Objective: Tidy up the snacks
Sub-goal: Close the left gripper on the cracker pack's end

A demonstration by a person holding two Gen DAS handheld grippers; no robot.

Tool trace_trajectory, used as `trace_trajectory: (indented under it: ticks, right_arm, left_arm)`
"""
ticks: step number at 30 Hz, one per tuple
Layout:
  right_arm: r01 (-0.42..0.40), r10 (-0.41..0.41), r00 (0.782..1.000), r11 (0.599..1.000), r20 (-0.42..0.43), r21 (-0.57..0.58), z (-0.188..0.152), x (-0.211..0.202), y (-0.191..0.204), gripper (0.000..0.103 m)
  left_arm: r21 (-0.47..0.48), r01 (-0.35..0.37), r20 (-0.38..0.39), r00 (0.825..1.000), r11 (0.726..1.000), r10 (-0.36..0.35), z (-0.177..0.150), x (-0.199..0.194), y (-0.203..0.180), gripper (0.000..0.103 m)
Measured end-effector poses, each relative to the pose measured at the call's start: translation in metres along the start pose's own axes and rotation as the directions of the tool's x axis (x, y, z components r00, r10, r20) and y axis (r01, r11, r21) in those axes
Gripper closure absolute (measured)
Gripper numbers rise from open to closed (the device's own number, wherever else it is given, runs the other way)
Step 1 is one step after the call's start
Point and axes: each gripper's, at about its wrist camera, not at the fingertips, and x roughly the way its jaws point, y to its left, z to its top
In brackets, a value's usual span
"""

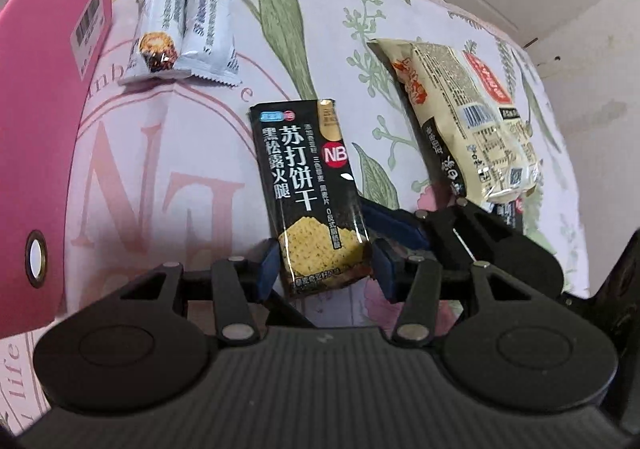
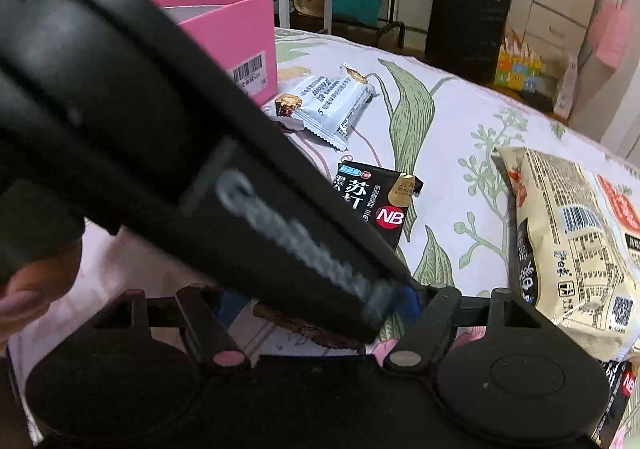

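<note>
Left wrist view — left hand-held gripper (image 1: pixel 324 269) half-open astride black cracker packet (image 1: pixel 308 185), pads not clearly pressing; pink box (image 1: pixel 44 97) alongside.

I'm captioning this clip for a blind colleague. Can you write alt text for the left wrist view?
The left hand-held gripper straddles the near end of a black cracker packet lying on a floral bedsheet, its blue pads either side. Two small white snack packets lie beyond beside a pink box; a large beige bag lies to the right, the right hand-held gripper below it.
</note>
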Motion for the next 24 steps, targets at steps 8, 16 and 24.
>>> trace_trajectory:
  ticks: [8,16,24]
  right_arm:
    - [-0.016,0.016,1.000,1.000,0.006,0.002,0.000,-0.008,0.000,0.028]
    - [-0.008,0.008,1.000,1.000,0.010,-0.009,0.003,-0.015,0.007,0.030]
    - [0.013,-0.012,0.999,1.000,0.035,-0.019,0.007,-0.040,0.022,0.030]
  left_arm:
    - [0.002,-0.011,0.027,1.000,1.000,0.011,-0.005,-0.007,-0.002,0.055]
    - [0.014,-0.021,0.054,0.998,1.000,0.020,-0.011,-0.023,-0.008,0.055]
    - [0.029,-0.020,0.087,0.996,0.999,0.018,-0.017,-0.051,-0.016,0.055]
